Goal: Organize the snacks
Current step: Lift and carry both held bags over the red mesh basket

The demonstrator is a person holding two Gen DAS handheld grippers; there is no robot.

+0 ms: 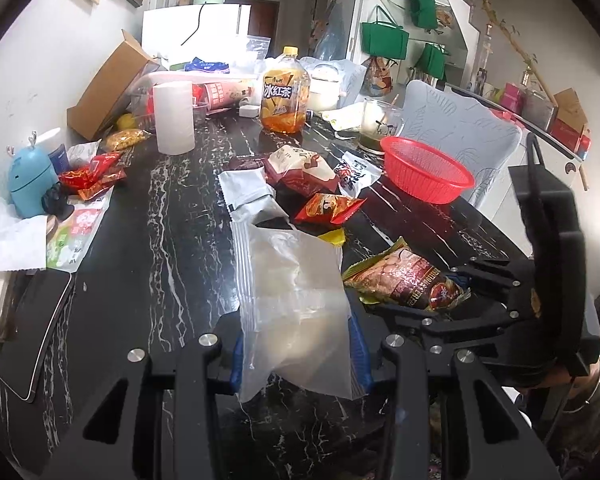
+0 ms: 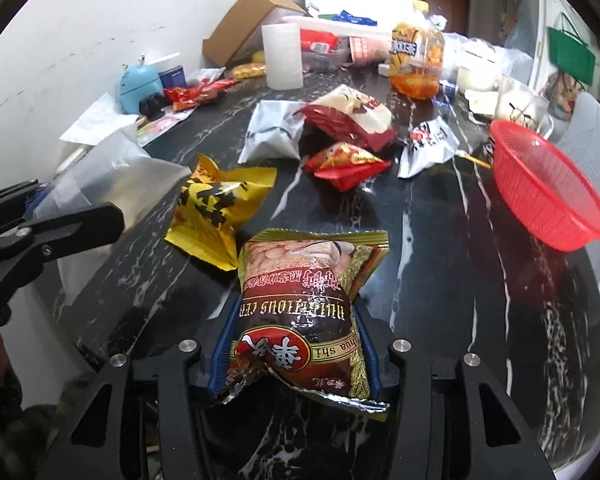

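Note:
My left gripper [image 1: 298, 346] is shut on a clear zip bag [image 1: 296, 292], which stands up between its blue pads over the black marble table [image 1: 172, 240]. My right gripper [image 2: 296, 340] is shut on a brown and gold snack packet [image 2: 300, 304], pinched at its waist. In the left wrist view that packet [image 1: 404, 280] and the right gripper [image 1: 452, 292] sit just right of the bag. Beside the packet lies a yellow packet [image 2: 216, 212]. Farther back lie a red packet [image 2: 344, 162], a silver pouch [image 2: 272, 136] and a red and white bag [image 2: 352, 116].
A red mesh basket [image 2: 540, 184] stands at the table's right edge. An iced tea bottle [image 1: 284, 96], a paper roll [image 1: 174, 116], a cardboard box [image 1: 108, 84] and a glass cup [image 1: 376, 124] crowd the far end. A dark tablet [image 1: 36, 328] lies at the near left.

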